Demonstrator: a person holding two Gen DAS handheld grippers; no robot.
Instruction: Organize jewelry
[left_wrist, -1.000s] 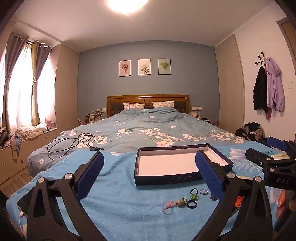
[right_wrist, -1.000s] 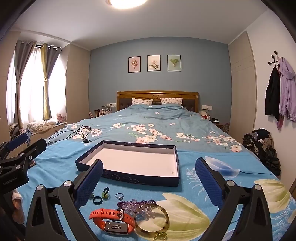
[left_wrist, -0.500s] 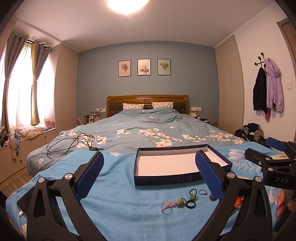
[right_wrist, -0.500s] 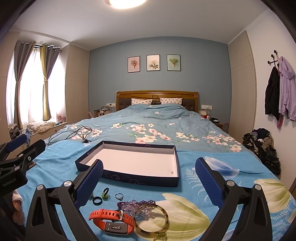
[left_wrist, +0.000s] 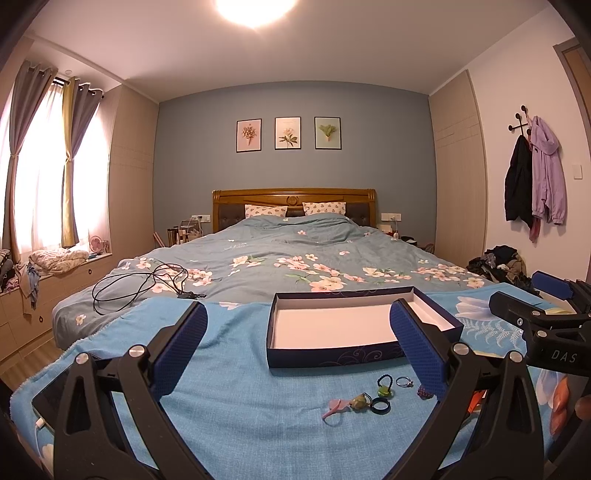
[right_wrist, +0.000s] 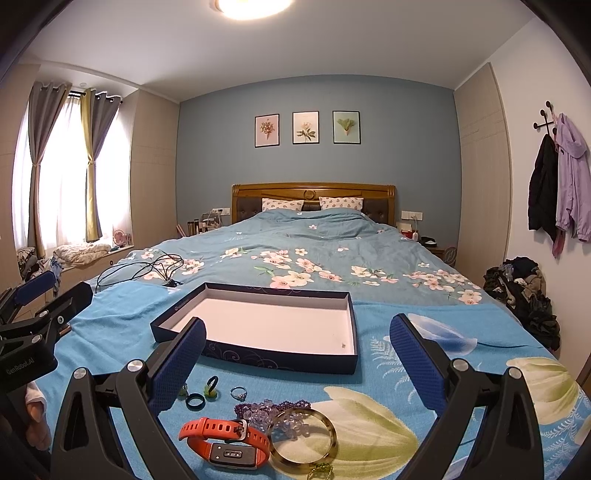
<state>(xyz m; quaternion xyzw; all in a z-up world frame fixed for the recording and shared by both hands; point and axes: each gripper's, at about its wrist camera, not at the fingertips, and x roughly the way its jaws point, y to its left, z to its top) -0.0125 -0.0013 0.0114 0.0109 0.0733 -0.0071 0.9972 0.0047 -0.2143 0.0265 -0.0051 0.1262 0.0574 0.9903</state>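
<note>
box (right_wrist: 280, 360): navy, white inside, empty | orange band (right_wrist: 225, 439) | amber bangle (right_wrist: 330, 432)

Box (right_wrist: 280, 360): navy, swirl-patterned, white inside. Band (right_wrist: 221, 441): orange. Bangle (right_wrist: 303, 441): amber. Beads (right_wrist: 269, 410): purple. Ring (right_wrist: 195, 401): black. Blanket (left_wrist: 240, 387): turquoise. Duvet (right_wrist: 314, 251): blue, floral.

Very little differs across the second. In the left wrist view the box (left_wrist: 360, 325) and the small rings (left_wrist: 380, 395) on the blue blanket (left_wrist: 240, 398) sit slightly further left and lower than a second ago, so the left gripper (left_wrist: 299, 343) has drifted a touch. In the right wrist view the box (right_wrist: 258, 325) sits a trace lower, and nothing on the blanket has been moved.
</note>
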